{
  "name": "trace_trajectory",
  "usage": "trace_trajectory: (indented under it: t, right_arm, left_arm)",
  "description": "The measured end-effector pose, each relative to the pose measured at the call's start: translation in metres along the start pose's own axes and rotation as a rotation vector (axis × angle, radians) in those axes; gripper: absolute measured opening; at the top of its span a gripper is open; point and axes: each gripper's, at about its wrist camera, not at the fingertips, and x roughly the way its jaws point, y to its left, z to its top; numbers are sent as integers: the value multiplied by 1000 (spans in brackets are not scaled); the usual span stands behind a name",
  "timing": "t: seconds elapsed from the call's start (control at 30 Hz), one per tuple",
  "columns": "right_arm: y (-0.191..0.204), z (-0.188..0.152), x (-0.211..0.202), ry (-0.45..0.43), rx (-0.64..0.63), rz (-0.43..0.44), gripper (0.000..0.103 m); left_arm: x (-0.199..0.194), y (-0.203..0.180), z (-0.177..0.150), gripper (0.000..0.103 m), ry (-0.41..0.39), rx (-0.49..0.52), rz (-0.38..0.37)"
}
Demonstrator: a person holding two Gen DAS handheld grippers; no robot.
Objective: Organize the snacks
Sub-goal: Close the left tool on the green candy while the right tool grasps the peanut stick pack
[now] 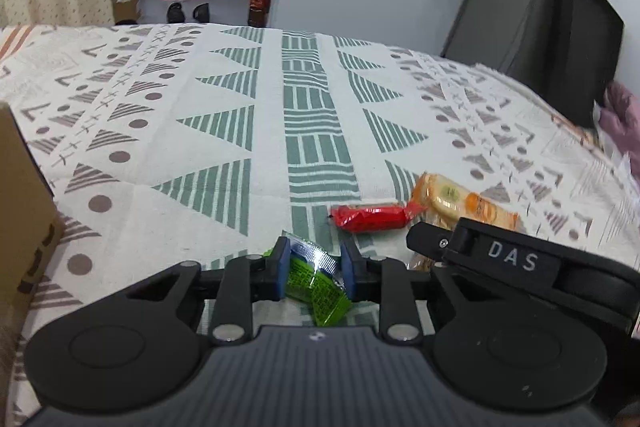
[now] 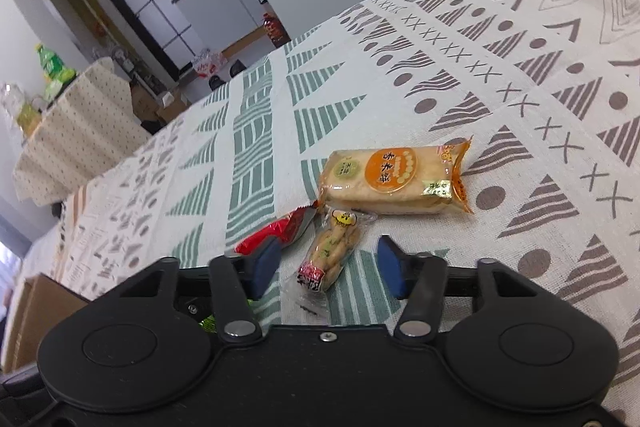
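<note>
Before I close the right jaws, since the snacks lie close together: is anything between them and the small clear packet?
Nothing visible is. The right gripper is open and the small clear packet lies between its jaws. The red packet lies just outside the left jaw and may get nudged.
</note>
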Motion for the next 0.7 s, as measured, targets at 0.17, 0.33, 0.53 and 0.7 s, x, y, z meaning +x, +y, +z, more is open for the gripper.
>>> trace_trajectory:
  t: [0.17, 0.33, 0.53, 0.7]
  right_arm:
    - [3, -3, -3, 12, -49, -58, 25]
    - [0, -3, -9, 21, -41, -81, 21]
    - [2, -5, -9, 19, -68, -90, 20]
    - [0, -5, -13, 17, -52, -79, 20]
  left_arm:
    - [-1, 3, -2, 39, 5, -12, 28]
    - [2, 11, -5, 52, 35, -40, 71]
    - [5, 10, -5, 30, 26, -34, 61]
    - [0, 8, -4, 27, 18, -37, 67]
